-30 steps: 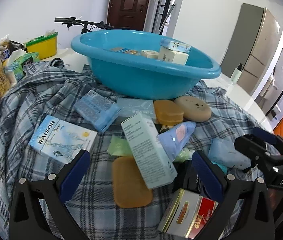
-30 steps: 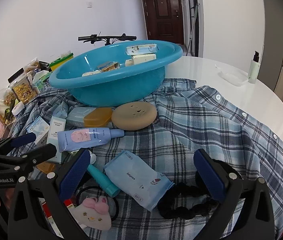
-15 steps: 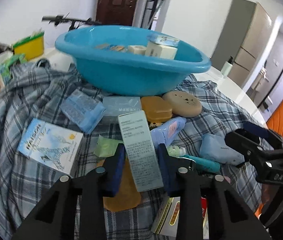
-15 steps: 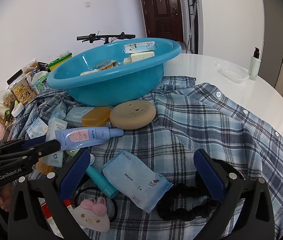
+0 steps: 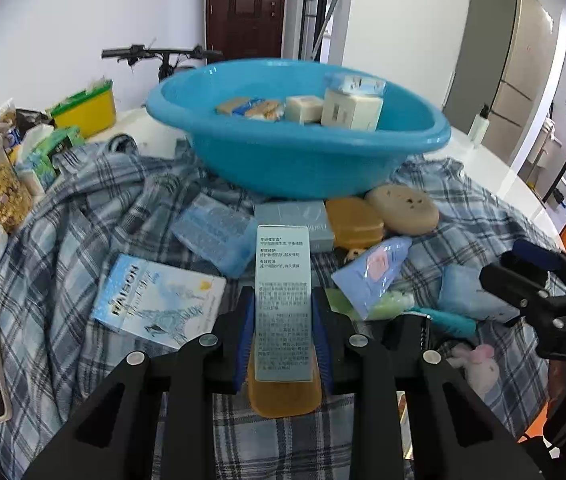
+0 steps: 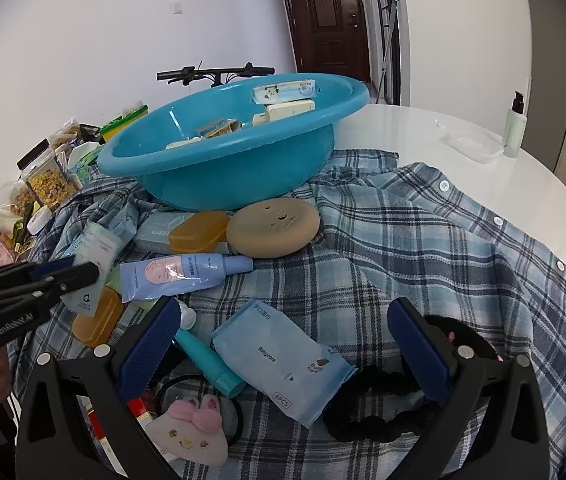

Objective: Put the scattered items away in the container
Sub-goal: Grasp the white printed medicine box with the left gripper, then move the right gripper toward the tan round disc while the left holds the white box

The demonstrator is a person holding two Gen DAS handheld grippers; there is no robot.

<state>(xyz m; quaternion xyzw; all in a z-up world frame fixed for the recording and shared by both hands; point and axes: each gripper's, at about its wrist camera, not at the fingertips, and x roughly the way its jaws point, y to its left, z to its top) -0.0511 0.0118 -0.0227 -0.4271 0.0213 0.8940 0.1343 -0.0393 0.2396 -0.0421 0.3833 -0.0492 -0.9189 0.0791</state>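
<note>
Since a second ago, the tall pale box [image 5: 282, 304] is sitting squeezed between the left gripper [image 5: 282, 344], whose 2 jaws are closing on it above the plaid shirt [image 5: 83, 240], short of the blue basin [image 5: 299, 160]. Right gripper [image 6: 283, 344] is hovering wide open over the wipes packet [image 6: 283, 356].
</note>
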